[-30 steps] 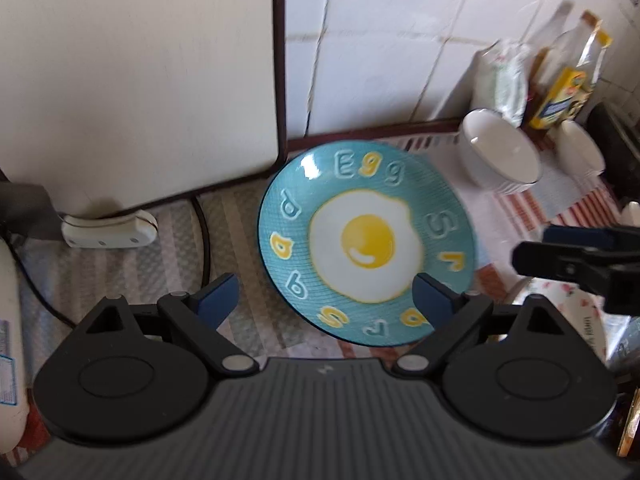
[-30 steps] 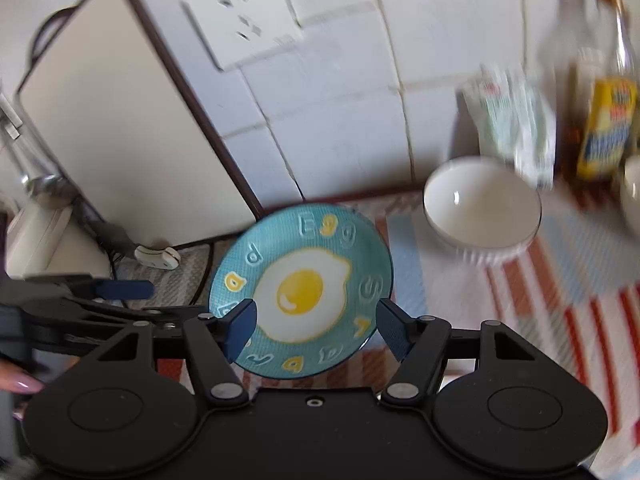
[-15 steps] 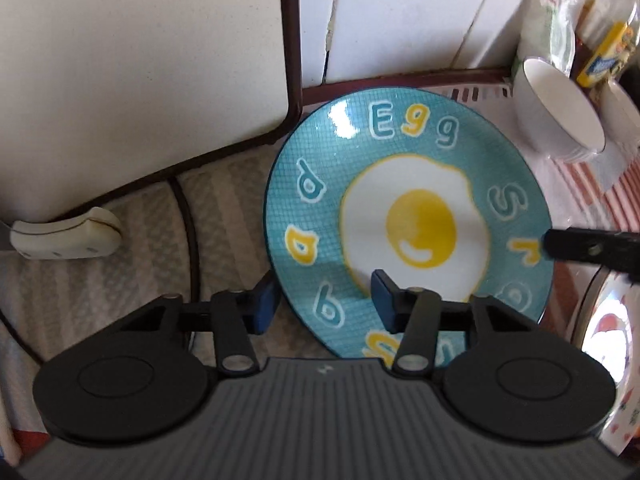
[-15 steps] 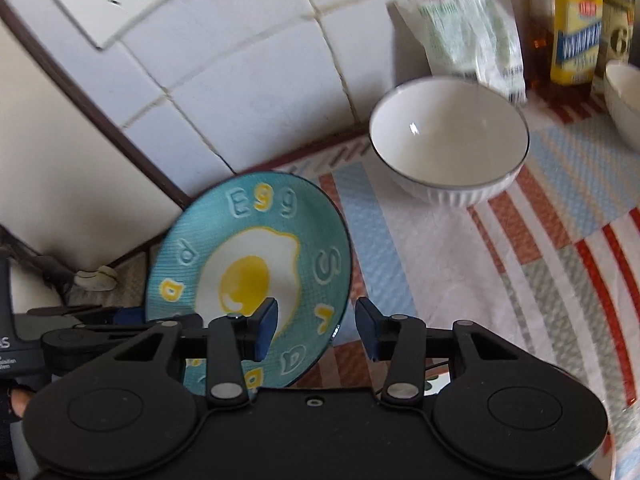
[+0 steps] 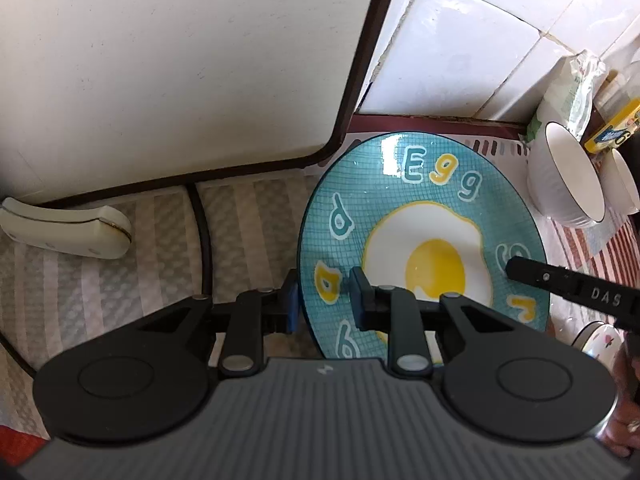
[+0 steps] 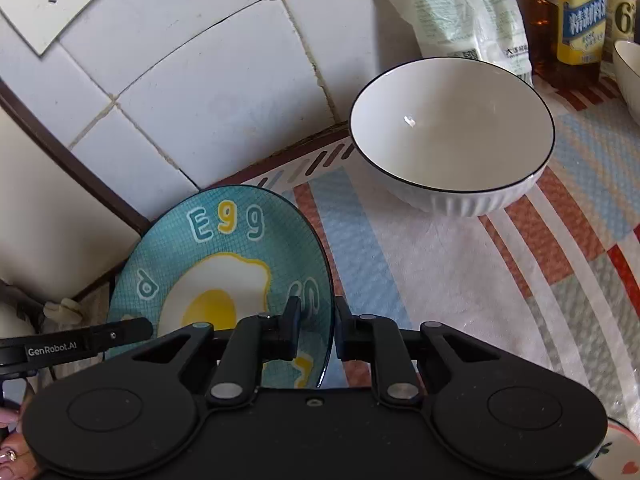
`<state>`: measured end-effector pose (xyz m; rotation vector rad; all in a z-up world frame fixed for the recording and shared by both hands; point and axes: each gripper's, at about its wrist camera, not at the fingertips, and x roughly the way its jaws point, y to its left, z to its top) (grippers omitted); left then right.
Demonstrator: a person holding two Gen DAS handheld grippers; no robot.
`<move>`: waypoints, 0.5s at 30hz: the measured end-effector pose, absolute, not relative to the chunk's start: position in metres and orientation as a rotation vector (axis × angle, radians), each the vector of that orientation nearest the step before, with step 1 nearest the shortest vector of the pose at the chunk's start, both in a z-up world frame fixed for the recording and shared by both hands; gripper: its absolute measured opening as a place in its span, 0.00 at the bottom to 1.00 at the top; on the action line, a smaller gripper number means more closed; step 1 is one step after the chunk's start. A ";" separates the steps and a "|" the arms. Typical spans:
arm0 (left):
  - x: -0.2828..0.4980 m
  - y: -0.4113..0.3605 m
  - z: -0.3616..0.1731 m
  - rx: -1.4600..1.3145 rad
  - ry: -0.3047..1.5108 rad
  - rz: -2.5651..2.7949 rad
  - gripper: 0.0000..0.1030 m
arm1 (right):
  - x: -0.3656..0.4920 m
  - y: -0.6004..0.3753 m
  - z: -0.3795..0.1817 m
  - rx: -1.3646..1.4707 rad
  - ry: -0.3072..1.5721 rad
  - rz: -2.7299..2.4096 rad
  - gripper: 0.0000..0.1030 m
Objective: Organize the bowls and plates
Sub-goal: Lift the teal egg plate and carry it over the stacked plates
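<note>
A teal plate (image 5: pixel 432 216) with a fried-egg picture and letters lies on the cloth by the tiled wall. My left gripper (image 5: pixel 322 300) is shut on its left rim, one finger under and one on top. My right gripper (image 6: pixel 316 330) is shut on the right rim of the same plate (image 6: pixel 224 264). A white ribbed bowl (image 6: pixel 452 136) with a dark rim stands behind and to the right, and it also shows in the left wrist view (image 5: pixel 564 176). A second white bowl (image 5: pixel 624 184) sits just beyond it.
A white appliance panel (image 5: pixel 168 64) with a dark edge stands at the left, a black cable (image 5: pixel 202 236) and white plug (image 5: pixel 68 228) below it. A white packet (image 6: pixel 452 12) and oil bottles (image 6: pixel 580 16) line the back wall. A floral dish (image 5: pixel 600 340) sits at the right.
Both grippers moved in over the plate's rims and closed on them, left on the left rim, right on the right rim. The plate now looks slightly nearer.
</note>
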<state>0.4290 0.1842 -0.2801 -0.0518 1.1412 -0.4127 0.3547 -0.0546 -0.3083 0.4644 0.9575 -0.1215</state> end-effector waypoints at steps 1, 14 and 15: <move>0.429 0.184 -0.280 -0.048 1.145 -0.413 0.23 | 0.356 -0.056 -0.308 0.484 0.969 -0.128 0.19; 0.400 0.194 -0.259 -0.039 1.118 -0.448 0.23 | 0.334 -0.049 -0.271 0.411 0.987 -0.103 0.15; 0.397 0.195 -0.257 -0.034 1.116 -0.448 0.23 | 0.331 -0.048 -0.268 0.397 0.982 -0.104 0.15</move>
